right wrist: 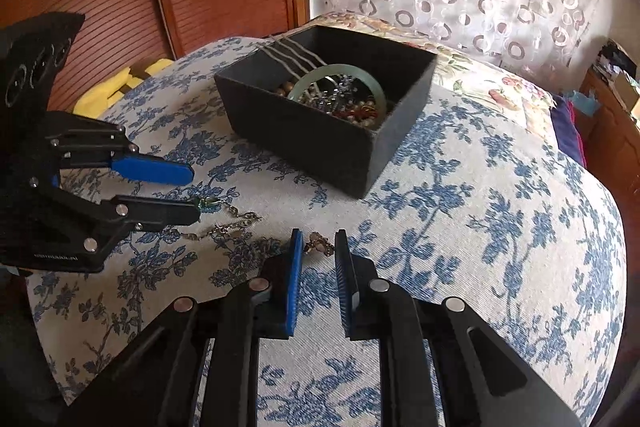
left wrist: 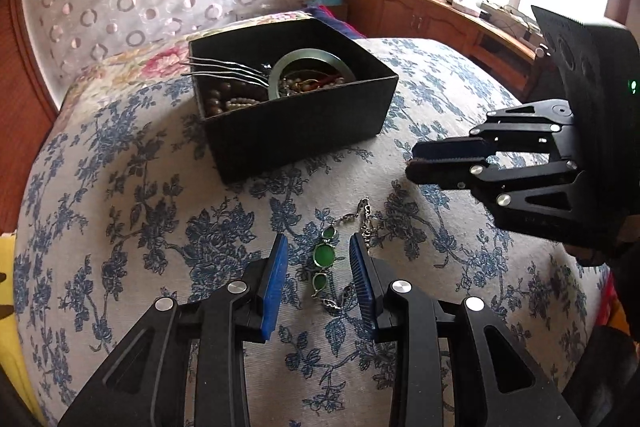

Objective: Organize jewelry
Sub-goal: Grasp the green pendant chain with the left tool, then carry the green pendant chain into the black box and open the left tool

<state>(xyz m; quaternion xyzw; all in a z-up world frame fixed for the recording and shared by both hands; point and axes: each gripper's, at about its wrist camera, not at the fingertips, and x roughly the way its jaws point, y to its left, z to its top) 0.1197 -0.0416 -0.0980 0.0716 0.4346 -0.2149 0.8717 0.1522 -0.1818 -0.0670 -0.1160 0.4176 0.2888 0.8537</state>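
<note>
The chain of the green-stone bracelet (left wrist: 325, 259) is thin and hard to trace against the bedspread (left wrist: 140, 211); in the right wrist view most of the bracelet is hidden behind the lower finger of the left hand-held gripper (right wrist: 194, 191), with only one green stone and a gold-toned chain run showing at 3 o'clock of it. Contents of the black box (left wrist: 304, 143) are tangled and only partly identifiable.

Left hand-held gripper (left wrist: 318, 259): fingers apart, straddling the bracelet, one blue ribbed pad on each side; contact with the stones cannot be confirmed.

Right hand-held gripper (right wrist: 318, 255): fingers apart by a narrow gap, with a small gold-toned jewelry piece (right wrist: 319, 245) lying at the tips, between them; whether the pads touch it cannot be told. In the left wrist view this gripper (left wrist: 414, 161) sits at 2 o'clock, turned sideways.

The bracelet lies on the bed, at 6 o'clock of the box. The box is rectangular and matte, holding a pale green bangle (right wrist: 340, 83), brown beads (left wrist: 224, 103) and wavy metal hairpins (left wrist: 224, 69). The bedspread is woven cloth with blue floral print.
</note>
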